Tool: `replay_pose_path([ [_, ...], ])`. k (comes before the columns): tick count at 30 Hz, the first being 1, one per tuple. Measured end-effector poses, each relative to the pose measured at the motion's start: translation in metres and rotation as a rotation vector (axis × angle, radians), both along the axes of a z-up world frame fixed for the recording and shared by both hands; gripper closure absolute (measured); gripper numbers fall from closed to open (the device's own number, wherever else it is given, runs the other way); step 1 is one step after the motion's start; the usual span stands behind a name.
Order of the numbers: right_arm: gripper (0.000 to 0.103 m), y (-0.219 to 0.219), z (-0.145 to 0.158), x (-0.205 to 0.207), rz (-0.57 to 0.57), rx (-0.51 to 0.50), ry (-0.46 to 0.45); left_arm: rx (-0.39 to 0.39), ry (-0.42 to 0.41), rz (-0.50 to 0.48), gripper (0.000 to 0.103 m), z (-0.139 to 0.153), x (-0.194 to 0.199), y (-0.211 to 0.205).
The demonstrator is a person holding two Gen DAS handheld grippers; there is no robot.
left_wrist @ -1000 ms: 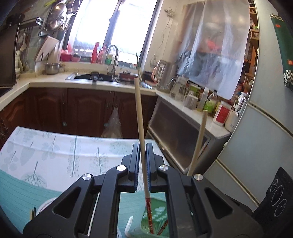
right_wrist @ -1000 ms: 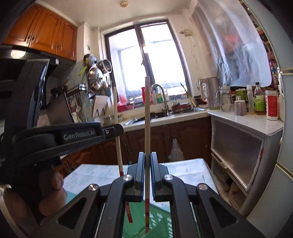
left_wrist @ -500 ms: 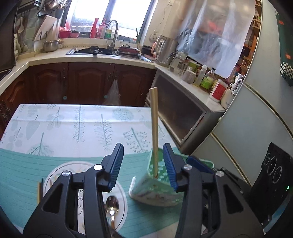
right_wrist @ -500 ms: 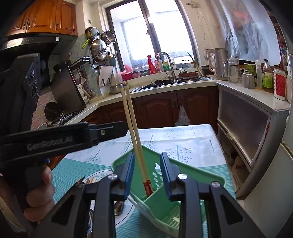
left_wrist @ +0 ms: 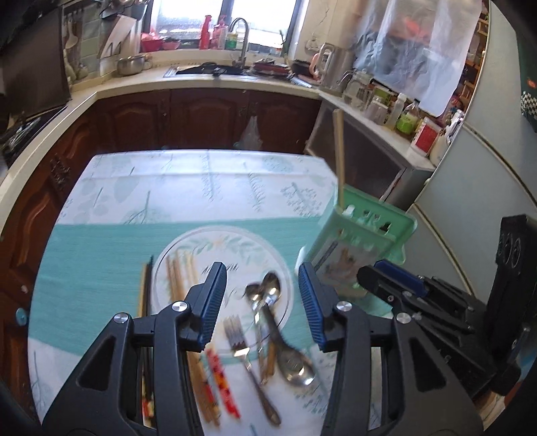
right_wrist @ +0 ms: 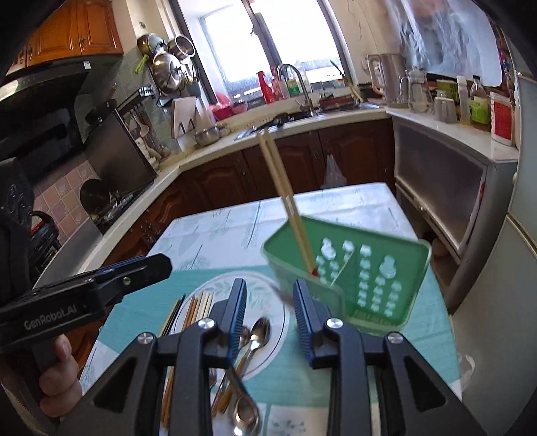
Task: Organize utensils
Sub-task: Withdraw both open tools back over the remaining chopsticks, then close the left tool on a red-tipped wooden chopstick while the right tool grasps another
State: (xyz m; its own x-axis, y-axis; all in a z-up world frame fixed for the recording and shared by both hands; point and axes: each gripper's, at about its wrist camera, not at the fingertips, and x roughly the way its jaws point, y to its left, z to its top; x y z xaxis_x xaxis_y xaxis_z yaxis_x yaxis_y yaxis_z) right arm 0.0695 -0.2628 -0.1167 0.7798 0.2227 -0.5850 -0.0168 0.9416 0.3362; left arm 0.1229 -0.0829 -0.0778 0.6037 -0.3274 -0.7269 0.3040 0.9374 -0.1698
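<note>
Two chopsticks (right_wrist: 285,201) stand in the green basket (right_wrist: 386,248), right of the plate (left_wrist: 235,241). On the plate: two spoons (left_wrist: 268,291), one fork (left_wrist: 241,348), several loose chopsticks (left_wrist: 181,278), count unclear. Left gripper (left_wrist: 261,302) and right gripper (right_wrist: 270,312) fingers open, empty, above the plate on the table (left_wrist: 201,187).

Kitchen beyond table: sink (left_wrist: 208,69) and tap (left_wrist: 240,25) under far window (right_wrist: 278,43); kettle (right_wrist: 386,78) on right counter; pans (right_wrist: 167,63) hang far left; fridge (left_wrist: 483,161) right.
</note>
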Motion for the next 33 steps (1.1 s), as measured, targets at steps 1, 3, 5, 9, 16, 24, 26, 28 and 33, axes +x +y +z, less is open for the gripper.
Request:
replay_pose_path([
  [1, 0.074, 0.005, -0.001, -0.003, 0.008, -0.002, 0.014, 0.013, 0.007, 0.010, 0.062, -0.003, -0.006, 0.006],
  [3, 0.074, 0.015, -0.004, -0.009, 0.022, -0.008, 0.045, 0.043, 0.024, 0.039, 0.062, -0.009, -0.019, 0.023],
  [5, 0.074, 0.025, -0.007, -0.015, 0.041, 0.005, 0.071, 0.055, 0.037, 0.064, 0.062, -0.014, -0.032, 0.040],
  [9, 0.074, 0.043, -0.012, -0.026, 0.079, 0.024, 0.112, 0.086, 0.029, 0.113, 0.062, -0.021, -0.055, 0.069],
  [16, 0.074, 0.074, -0.010, -0.031, 0.141, 0.026, 0.125, 0.144, 0.029, 0.183, 0.062, -0.025, -0.069, 0.107],
  [24, 0.074, 0.103, -0.008, -0.030, 0.200, -0.008, 0.137, 0.105, 0.115, 0.213, 0.062, -0.032, -0.046, 0.132],
  [26, 0.074, 0.107, -0.011, -0.028, 0.205, -0.016, 0.147, 0.099, 0.151, 0.216, 0.062, -0.039, -0.039, 0.138],
  [28, 0.074, 0.109, -0.014, -0.027, 0.209, -0.015, 0.162, 0.077, 0.192, 0.211, 0.062, -0.048, -0.031, 0.144],
  [33, 0.074, 0.114, -0.023, -0.022, 0.217, -0.010, 0.193, -0.012, 0.342, 0.171, 0.074, -0.080, -0.006, 0.158],
])
